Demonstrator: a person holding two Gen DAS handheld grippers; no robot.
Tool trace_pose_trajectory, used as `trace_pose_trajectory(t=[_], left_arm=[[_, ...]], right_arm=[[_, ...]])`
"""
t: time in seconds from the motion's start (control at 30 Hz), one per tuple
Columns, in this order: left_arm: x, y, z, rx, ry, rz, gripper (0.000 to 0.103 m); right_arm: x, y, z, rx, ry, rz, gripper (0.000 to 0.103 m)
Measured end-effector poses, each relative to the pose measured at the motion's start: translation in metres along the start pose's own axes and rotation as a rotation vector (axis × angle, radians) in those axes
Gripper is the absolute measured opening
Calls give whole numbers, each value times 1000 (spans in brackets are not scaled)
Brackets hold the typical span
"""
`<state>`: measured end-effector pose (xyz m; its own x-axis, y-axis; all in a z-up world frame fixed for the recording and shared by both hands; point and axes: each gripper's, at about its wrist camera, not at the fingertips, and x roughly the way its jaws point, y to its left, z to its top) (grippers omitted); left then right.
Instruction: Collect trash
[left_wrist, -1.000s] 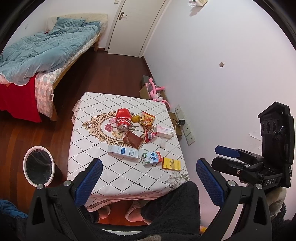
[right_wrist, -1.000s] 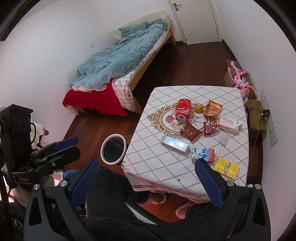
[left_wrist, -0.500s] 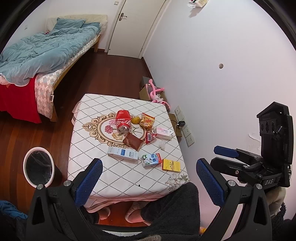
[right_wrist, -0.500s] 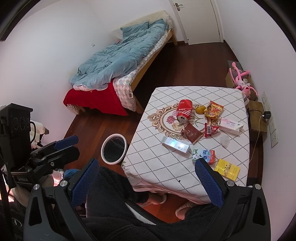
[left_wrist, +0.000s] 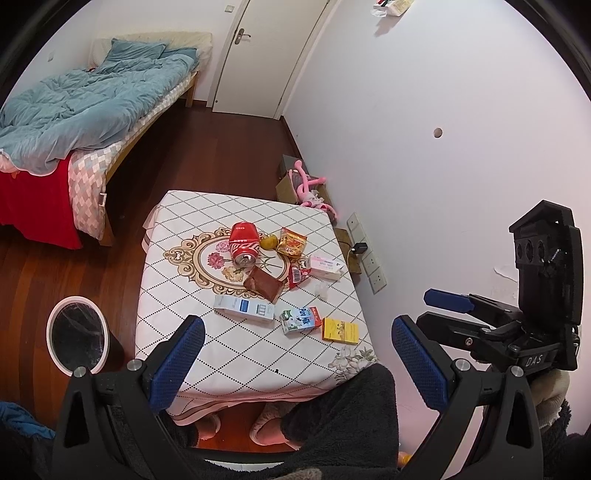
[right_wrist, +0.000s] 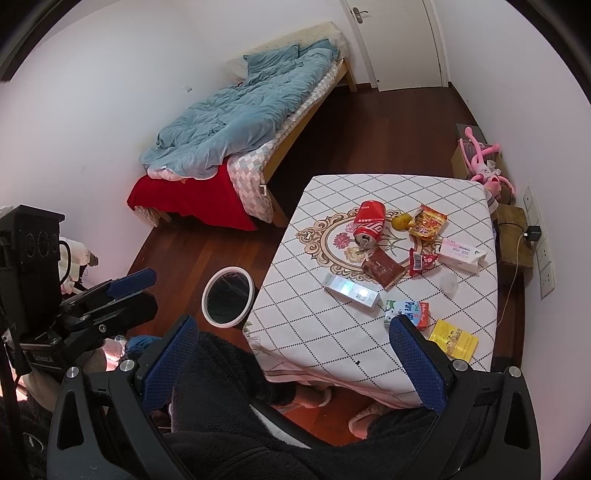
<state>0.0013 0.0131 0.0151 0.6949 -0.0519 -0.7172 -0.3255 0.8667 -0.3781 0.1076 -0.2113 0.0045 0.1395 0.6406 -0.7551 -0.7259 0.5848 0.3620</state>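
Trash lies on a small table (left_wrist: 177, 295) with a diamond-pattern cloth: a red can (left_wrist: 243, 243) on its side, an orange snack bag (left_wrist: 292, 241), a brown wrapper (left_wrist: 265, 282), a white-blue carton (left_wrist: 244, 308), a small milk carton (left_wrist: 300, 319), a yellow box (left_wrist: 340, 330) and a white-pink box (left_wrist: 325, 266). A white-rimmed bin (left_wrist: 77, 339) stands on the floor left of the table. My left gripper (left_wrist: 297, 363) is open and empty, high above the table's near edge. My right gripper (right_wrist: 291, 363) is open and empty, also high. Each gripper shows in the other's view.
A bed (left_wrist: 74, 110) with a blue duvet stands at the far left. A white door (left_wrist: 269, 55) is at the back. A pink toy (left_wrist: 310, 188) and boxes lie by the right wall. A small orange fruit (left_wrist: 269, 242) lies by the can. The person's legs are under the table's near edge.
Both views have shifted slightly, as both grippers rise a little. Nothing on the table has moved.
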Motion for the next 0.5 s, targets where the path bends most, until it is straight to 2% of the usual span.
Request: trace_pose_trajectory(t=[0.5], left_arm=[[-7, 2, -4, 4, -3, -8, 103]], right_arm=[[-2, 1, 1, -5, -2, 0, 103]])
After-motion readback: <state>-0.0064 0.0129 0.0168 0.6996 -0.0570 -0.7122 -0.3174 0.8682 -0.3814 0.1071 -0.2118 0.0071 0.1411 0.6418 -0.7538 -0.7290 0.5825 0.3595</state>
